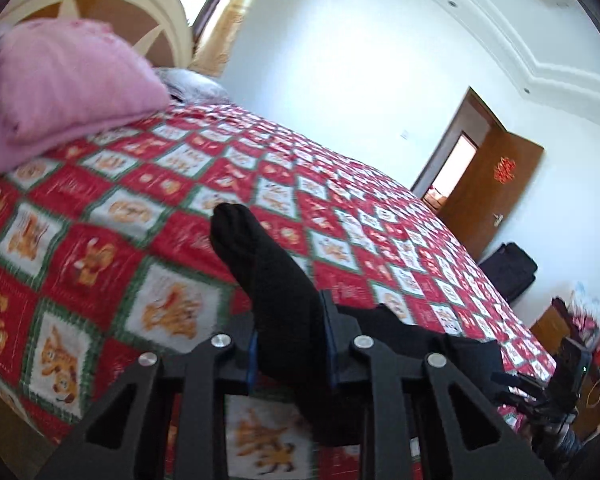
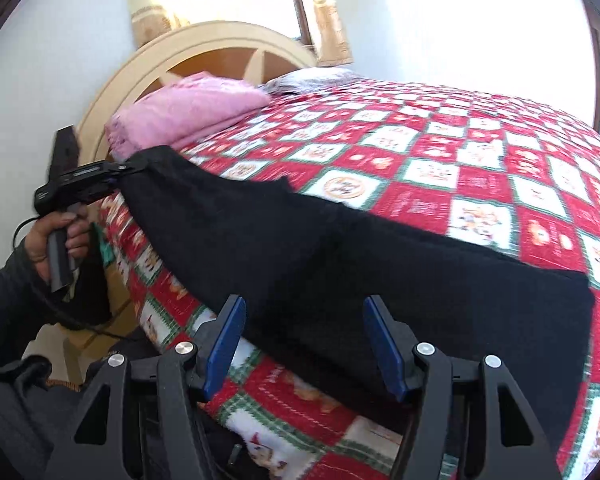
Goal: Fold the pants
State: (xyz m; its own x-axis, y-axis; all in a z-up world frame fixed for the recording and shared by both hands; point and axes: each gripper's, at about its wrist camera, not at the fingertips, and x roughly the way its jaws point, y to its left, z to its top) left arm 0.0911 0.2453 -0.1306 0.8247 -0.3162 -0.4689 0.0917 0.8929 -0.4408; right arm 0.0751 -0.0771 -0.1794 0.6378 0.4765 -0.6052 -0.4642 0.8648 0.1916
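Note:
Black pants (image 2: 340,248) lie stretched along the near edge of a bed covered with a red, white and green checked quilt (image 2: 460,168). My left gripper (image 1: 292,344) is shut on one end of the pants (image 1: 260,256), and the bunched cloth sticks up past its blue pads. In the right wrist view a hand holds that left gripper (image 2: 138,167) at the far left, lifting the pants' end off the bed. My right gripper (image 2: 304,320) stands open just above the pants' near edge, its blue pads apart and gripping nothing.
A folded pink blanket (image 1: 60,88) lies by the cream headboard (image 2: 204,48). The bed's edge drops off to the left in the right wrist view. A brown door (image 1: 488,192) stands open beyond the bed, with a black suitcase (image 1: 508,272) beside it.

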